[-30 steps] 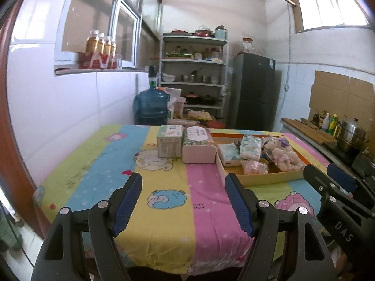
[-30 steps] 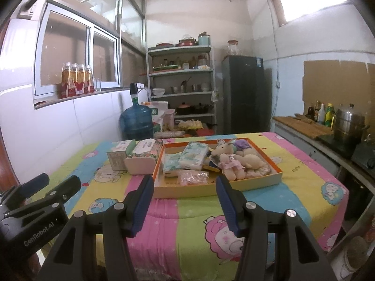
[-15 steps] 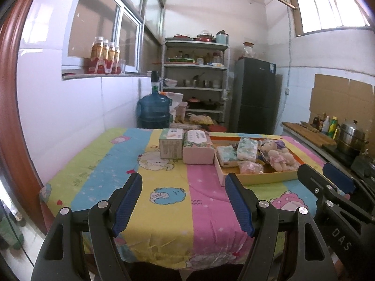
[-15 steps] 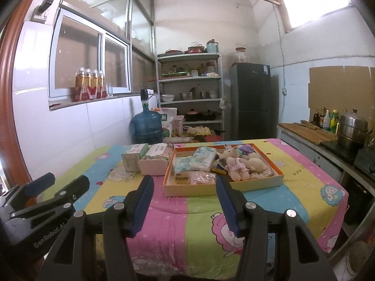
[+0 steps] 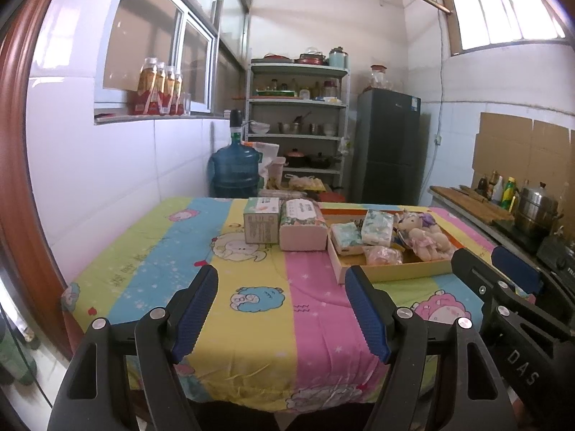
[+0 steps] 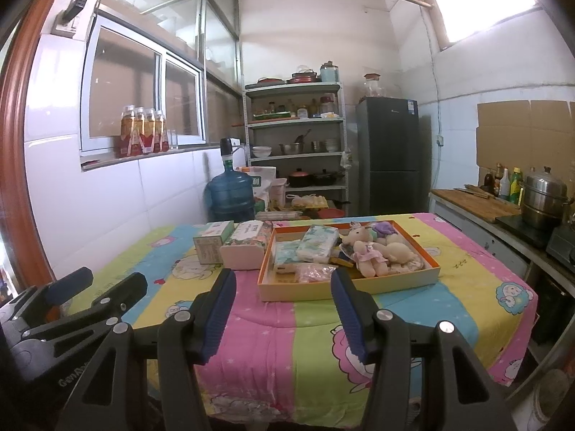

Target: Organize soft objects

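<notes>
On the table, the plush doll point(image 6: 370, 256) lay in the orange tray point(image 6: 424, 276); light and squashy, it looked best pinched at the torso. Both the left gripper point(image 5: 280, 309) and the right gripper point(image 6: 282, 312) hung well short with jaws spread, empty.

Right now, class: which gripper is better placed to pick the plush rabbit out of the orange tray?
Right. The right gripper, open, faces the orange tray almost head-on, with the plush rabbit just beyond. The left gripper points at bare tablecloth, the tray off to its right.
</notes>
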Demonstrator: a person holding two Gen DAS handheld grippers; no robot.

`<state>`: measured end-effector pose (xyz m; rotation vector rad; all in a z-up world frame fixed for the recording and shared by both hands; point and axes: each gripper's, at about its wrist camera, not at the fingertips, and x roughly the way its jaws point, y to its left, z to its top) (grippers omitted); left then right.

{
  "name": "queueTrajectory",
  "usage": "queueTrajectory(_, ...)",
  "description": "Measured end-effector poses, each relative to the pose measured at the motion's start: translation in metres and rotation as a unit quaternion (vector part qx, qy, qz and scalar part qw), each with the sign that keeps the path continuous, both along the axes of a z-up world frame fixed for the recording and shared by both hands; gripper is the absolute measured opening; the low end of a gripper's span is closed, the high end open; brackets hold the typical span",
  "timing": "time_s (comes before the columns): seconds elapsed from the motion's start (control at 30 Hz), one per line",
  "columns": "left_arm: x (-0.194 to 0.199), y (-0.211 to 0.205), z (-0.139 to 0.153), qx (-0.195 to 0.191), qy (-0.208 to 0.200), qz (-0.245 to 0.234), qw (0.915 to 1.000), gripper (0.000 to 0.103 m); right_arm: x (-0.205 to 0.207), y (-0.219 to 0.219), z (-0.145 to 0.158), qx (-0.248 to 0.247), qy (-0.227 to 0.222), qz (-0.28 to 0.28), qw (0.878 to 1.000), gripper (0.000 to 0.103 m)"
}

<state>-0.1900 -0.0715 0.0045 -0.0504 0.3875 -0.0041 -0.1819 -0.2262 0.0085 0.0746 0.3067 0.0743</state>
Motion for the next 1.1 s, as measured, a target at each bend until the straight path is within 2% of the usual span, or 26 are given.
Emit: queueTrajectory(1.1, -0.0023, 0.0016, 0.0022, 0.0, 0.0, -0.001, 1.0, 0.075, -0.0033, 0.0064, 0.0022, 0.0, -0.004, 0.001, 1.0, 0.055)
